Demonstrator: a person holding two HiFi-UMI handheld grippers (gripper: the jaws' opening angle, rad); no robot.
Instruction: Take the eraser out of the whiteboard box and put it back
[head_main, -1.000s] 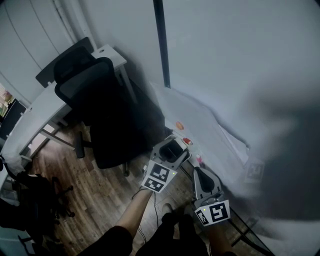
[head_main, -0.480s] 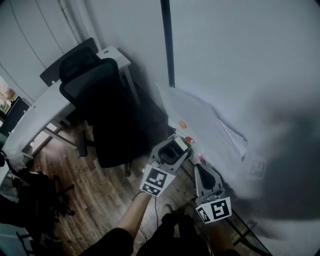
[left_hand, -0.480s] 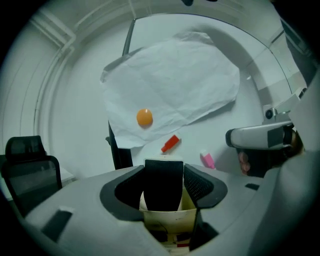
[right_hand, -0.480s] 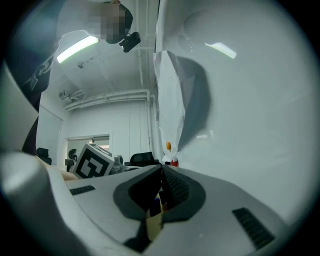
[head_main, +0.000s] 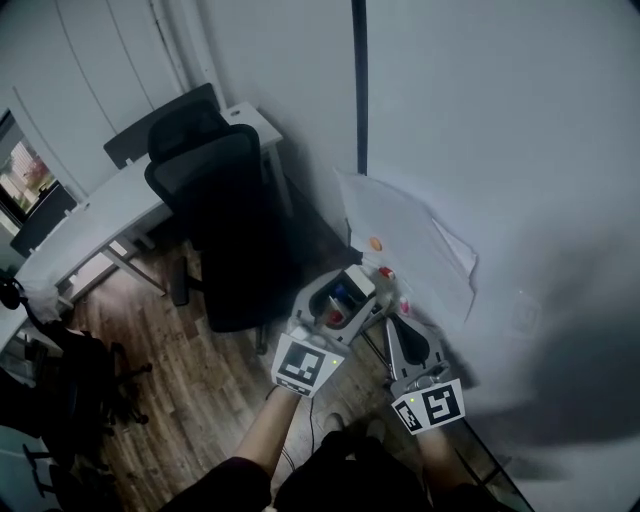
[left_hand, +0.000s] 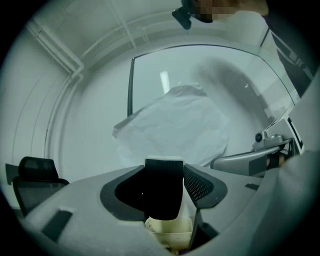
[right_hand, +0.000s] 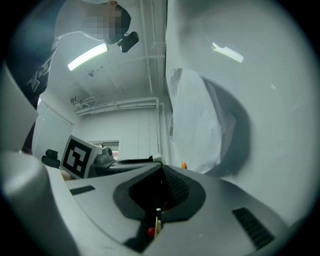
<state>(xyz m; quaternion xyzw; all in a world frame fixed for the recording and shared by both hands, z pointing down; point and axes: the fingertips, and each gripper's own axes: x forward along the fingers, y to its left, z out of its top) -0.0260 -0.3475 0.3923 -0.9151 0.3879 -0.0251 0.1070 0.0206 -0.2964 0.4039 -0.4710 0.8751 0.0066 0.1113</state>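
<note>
The eraser, a black felt block with a white back, stands upright between the jaws of my left gripper, which is shut on it. From the head view the eraser shows as a pale block at the jaw tips, close to the whiteboard. Blue and red marker caps show under this gripper, and a red cap just beyond it. The box's own outline is hard to make out. My right gripper hangs to the right, pads together, with nothing held.
A crumpled paper sheet and an orange magnet hang on the whiteboard. A black office chair and a white desk stand to the left on the wooden floor. The person's legs are below.
Both grippers have risen, the left one more, with the eraser still in its jaws. Marker caps have come into sight beneath the left gripper.
</note>
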